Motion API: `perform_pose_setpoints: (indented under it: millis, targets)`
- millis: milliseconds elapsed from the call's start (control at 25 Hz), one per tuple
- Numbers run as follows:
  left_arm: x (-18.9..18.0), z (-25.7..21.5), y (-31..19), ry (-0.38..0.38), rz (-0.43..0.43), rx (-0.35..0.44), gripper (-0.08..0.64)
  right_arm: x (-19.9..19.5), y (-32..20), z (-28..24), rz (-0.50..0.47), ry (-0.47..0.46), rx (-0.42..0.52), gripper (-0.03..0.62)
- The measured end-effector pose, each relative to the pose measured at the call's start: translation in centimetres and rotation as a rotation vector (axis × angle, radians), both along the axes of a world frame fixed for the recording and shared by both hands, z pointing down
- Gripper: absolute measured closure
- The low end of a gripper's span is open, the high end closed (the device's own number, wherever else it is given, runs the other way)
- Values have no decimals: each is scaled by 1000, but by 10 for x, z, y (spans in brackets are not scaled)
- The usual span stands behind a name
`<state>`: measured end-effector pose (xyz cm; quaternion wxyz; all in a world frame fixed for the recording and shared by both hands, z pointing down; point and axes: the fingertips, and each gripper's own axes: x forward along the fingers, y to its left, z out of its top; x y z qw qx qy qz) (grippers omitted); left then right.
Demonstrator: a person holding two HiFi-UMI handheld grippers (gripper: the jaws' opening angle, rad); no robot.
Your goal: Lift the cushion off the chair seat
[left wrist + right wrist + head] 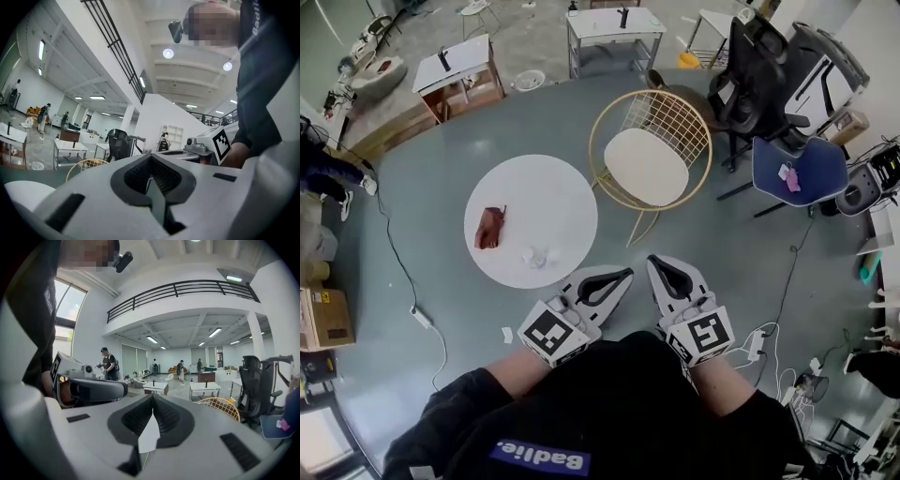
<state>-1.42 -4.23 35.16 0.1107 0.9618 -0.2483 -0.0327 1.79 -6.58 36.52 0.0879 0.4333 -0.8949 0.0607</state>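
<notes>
Cushion (pixel 646 167) isn't lifted yet. Head view: it lies flat on the wire chair (pixel 670 112) seat at 12 o'clock, well apart from the left gripper (pixel 602 284) and right gripper (pixel 670 277). The round table (pixel 544 187) at 10 o'clock isn't blocking anything.

Left gripper view: jaws pressed together, nothing held.

Right gripper view: same, closed and empty.

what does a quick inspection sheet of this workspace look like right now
surface: grey floor; round white table
job's things: white cushion lies on wire chair, untouched
clutter: red-brown thing and small white thing on table
grippers: left claw and right claw shut, empty, short of chair
cables: black cable to power strip on floor
surroundings: blue chair, black chair, desks, box
</notes>
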Motion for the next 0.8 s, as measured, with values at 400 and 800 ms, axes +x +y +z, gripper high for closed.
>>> perform_pose_setpoints:
  millis: [400,800]
  targets:
    - [18,24,-47,-30,-66,-23,557,24,-43,33,-43,1,-56,565]
    - [33,73,-117,-22,-262,-67,557,63,-104,92,-103,43,-99,565]
